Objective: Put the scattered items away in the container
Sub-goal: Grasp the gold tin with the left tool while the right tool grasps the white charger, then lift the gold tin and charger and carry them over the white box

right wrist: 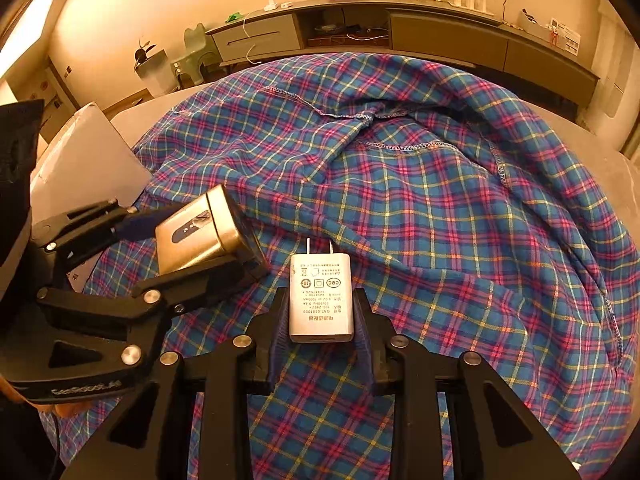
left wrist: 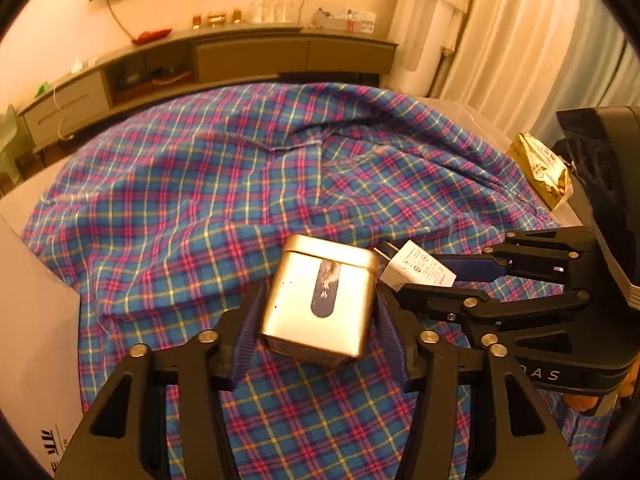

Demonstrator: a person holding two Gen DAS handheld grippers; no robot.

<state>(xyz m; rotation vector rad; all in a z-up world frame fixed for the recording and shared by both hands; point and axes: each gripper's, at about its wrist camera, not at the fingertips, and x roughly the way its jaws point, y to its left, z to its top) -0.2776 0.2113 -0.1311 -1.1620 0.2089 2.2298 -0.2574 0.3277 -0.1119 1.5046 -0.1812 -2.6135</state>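
Observation:
A square metal tin (left wrist: 320, 300) with a dark oval label is held above the plaid cloth, my left gripper (left wrist: 316, 320) shut on its sides. The same tin (right wrist: 200, 232) shows at the left of the right wrist view, in the left gripper (right wrist: 192, 252). A white plug charger (right wrist: 321, 300) with two prongs pointing away is clamped in my right gripper (right wrist: 322, 316). In the left wrist view that charger (left wrist: 416, 272) sits just right of the tin, gripped by the right gripper (left wrist: 420, 276). A white cardboard box (left wrist: 36, 340) stands at the left edge.
A blue and pink plaid cloth (left wrist: 240, 184) covers the table. A gold foil packet (left wrist: 540, 168) lies at its right edge. The white box (right wrist: 84, 160) stands left of the cloth. A long sideboard (right wrist: 400, 28) runs along the far wall.

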